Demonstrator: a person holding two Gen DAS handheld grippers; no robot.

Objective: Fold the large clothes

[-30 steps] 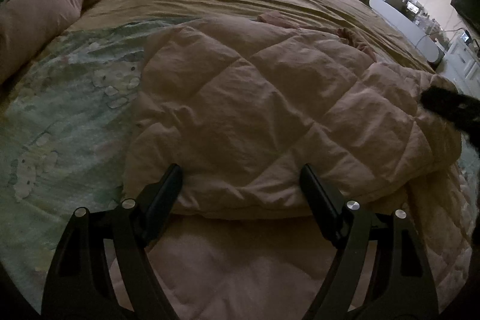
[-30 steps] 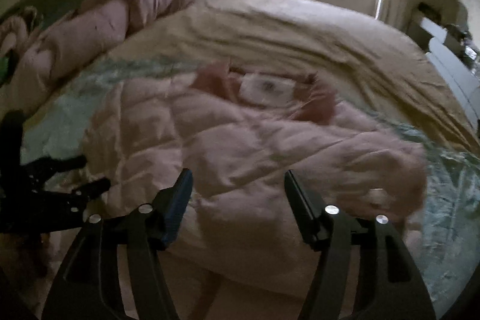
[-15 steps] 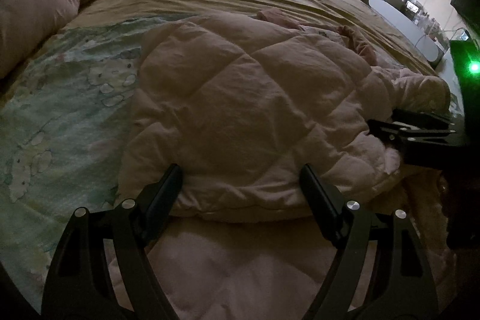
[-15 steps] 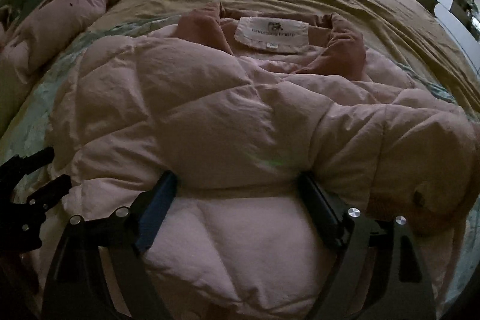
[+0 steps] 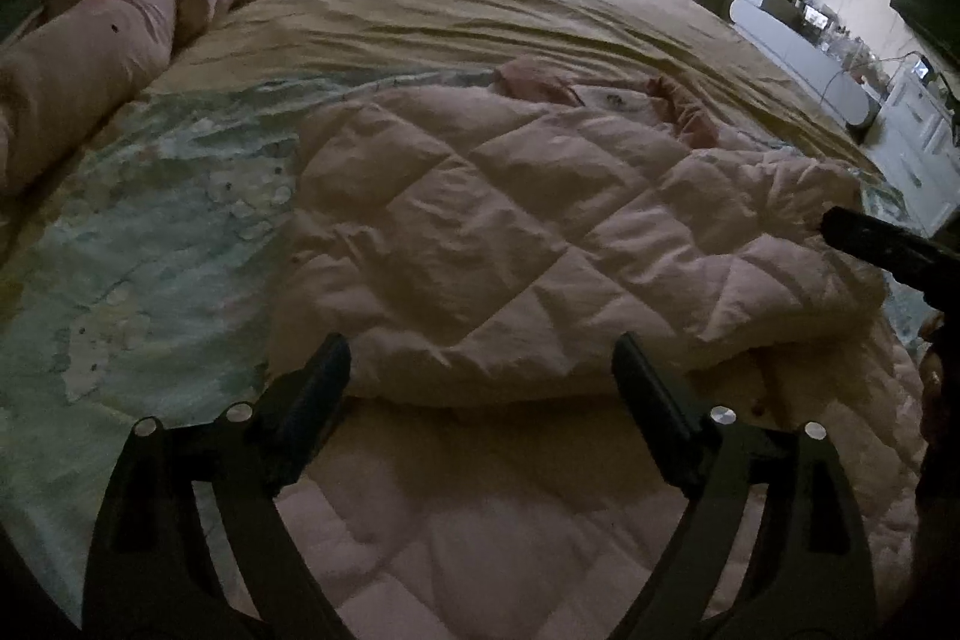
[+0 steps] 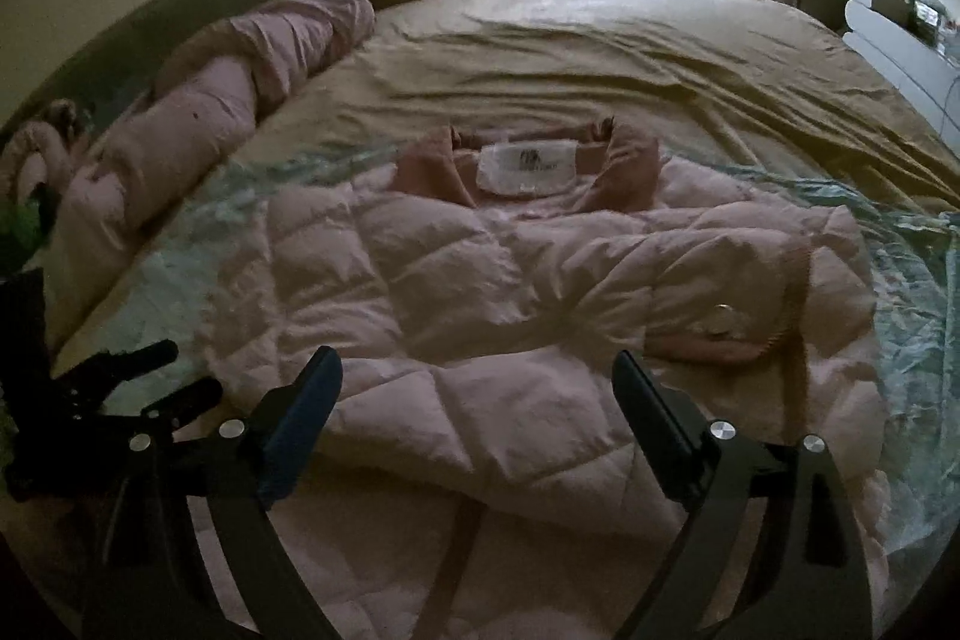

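A pale pink quilted jacket (image 5: 540, 232) lies on the bed, its sides folded inward, collar and white label (image 6: 528, 167) at the far end. My left gripper (image 5: 480, 370) is open and empty, hovering just above the near fold of the jacket. My right gripper (image 6: 477, 382) is open and empty above the jacket's lower part (image 6: 480, 316). A folded sleeve with a snap button (image 6: 723, 316) lies at the right. The left gripper also shows at the left edge of the right wrist view (image 6: 120, 376), and the right gripper at the right edge of the left wrist view (image 5: 888, 250).
The jacket rests on a light green patterned sheet (image 5: 150, 244) over a tan bedspread (image 6: 600, 52). A rolled pink duvet (image 6: 240, 82) lies along the left side by the wall. White furniture (image 5: 798, 46) stands to the right of the bed.
Both grippers have pulled back and risen from the jacket. The right gripper, close over the folded cloth half a second ago, now sits higher and farther back.
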